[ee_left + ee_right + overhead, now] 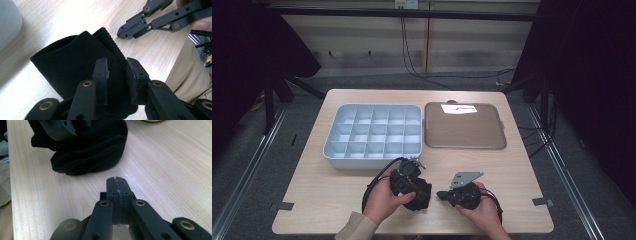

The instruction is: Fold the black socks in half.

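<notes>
A black knit cloth (424, 198) lies bunched on the wooden table near its front edge. My left gripper (413, 188) sits on top of it. In the left gripper view the jaws of my left gripper (117, 63) stand a little apart, and a fold of the cloth (65, 60) fills the gap between them. My right gripper (441, 195) rests just to the right of the cloth and points left at it. Its jaws are shut on nothing (117, 182), a short way from the cloth (95, 150). The left gripper view also catches the right gripper (130, 28).
A grey organiser box (332, 152) with several empty compartments stands behind the hands. To its right is a brown tray (464, 135) with a white patch (458, 108) at its far edge. Bare wood (522, 185) lies right of the hands.
</notes>
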Tool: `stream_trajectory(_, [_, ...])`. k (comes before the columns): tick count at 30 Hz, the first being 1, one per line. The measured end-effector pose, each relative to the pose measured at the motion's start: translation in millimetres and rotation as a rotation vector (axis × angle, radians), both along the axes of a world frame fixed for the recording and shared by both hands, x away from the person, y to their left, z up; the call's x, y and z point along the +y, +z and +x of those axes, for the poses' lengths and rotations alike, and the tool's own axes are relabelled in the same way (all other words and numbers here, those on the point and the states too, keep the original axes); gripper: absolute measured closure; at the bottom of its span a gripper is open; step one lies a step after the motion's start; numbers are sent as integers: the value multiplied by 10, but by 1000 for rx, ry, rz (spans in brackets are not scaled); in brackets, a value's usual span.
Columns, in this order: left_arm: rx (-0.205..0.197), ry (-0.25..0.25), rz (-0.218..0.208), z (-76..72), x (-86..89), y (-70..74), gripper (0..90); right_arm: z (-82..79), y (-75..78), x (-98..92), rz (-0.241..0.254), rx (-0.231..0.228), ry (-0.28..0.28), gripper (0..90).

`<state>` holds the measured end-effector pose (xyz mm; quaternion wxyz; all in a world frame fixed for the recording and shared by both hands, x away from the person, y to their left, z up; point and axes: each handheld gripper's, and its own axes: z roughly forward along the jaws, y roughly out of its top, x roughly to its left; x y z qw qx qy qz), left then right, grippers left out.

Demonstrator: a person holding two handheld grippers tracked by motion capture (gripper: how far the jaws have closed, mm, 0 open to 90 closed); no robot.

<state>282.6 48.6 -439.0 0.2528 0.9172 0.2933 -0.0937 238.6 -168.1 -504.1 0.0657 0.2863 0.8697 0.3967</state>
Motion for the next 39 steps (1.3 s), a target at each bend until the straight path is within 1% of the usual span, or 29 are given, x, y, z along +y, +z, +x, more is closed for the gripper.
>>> stream_trajectory(3, [1,8,-5,10,16,23,703,3,-1,0,0,-3,2,900])
stream_trajectory(8, [0,18,-2,32,43,50,698,3,-1,0,1,-2,2,900])
stream_trajectory(10, [0,13,-7,37,47,60,698,4,-2,0,2,-1,2,900])
stream_trajectory(11, [-1,21,-8,36,49,69,698,5,-2,0,1,-1,2,900])
stream_trajectory(14, [0,21,-14,36,46,85,698,5,-2,1,2,-1,3,900])
stream_trajectory(15, [-1,13,-13,39,45,90,698,5,-2,1,2,-1,3,900])
stream_trajectory(16, [-1,19,-18,34,38,88,698,6,-2,2,2,-2,3,900])
stream_trajectory(19, [-8,13,-17,42,35,96,703,5,-2,3,1,-2,4,900])
stream_trajectory(22, [-7,22,-18,43,43,102,704,5,-2,3,0,-3,5,900])
stream_trajectory(26, [-15,18,-12,48,62,119,704,4,-2,3,0,-2,5,900])
stream_trajectory(30, [-19,37,-24,55,90,151,700,4,-3,3,0,-3,6,900])
stream_trajectory(32, [-23,34,-18,60,104,165,692,4,-2,4,-2,-6,5,900])
stream_trajectory(33, [-26,36,-23,61,107,168,691,4,-2,5,-3,-7,7,900])
stream_trajectory(36, [-30,51,-28,65,132,191,687,2,0,10,-5,-10,8,900])
stream_trajectory(37, [-33,47,-27,76,147,201,682,1,-1,10,-5,-9,8,900])
stream_trajectory(39, [-38,61,-24,78,166,216,679,0,0,10,-2,-9,7,900])
